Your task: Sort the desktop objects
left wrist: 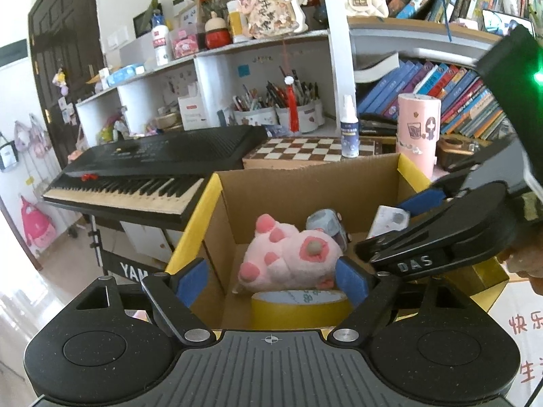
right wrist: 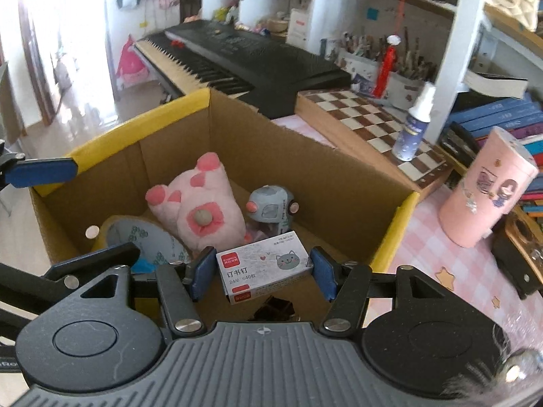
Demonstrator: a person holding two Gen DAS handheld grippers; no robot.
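The staple box [right wrist: 266, 268] sits between the right gripper's [right wrist: 259, 273] blue pads [right wrist: 203, 271], over the open cardboard box [right wrist: 142, 125]. The pads are just beside its ends, and I cannot tell if they are pinching it or have let go. In the left view the same gripper [left wrist: 404, 213] reaches in from the right with that white box [left wrist: 387, 220] at its tips.

Down in the carton: a pink plush [right wrist: 200, 203] on its back, paws up, a grey toy figure [right wrist: 271, 207] just beside it, and a roll of yellow tape [left wrist: 298, 308] against the near wall, touching the plush.

The left gripper [left wrist: 271, 278] hangs over the carton's near edge, jaws wide apart, nothing between them, the tape right below.

Beyond the carton, a chessboard [right wrist: 370, 125] with a spray bottle [right wrist: 415, 125] standing on it, a pink cup [right wrist: 485, 190] to the right on the checked tablecloth [right wrist: 424, 237], and a black keyboard [right wrist: 237, 54] to the left.
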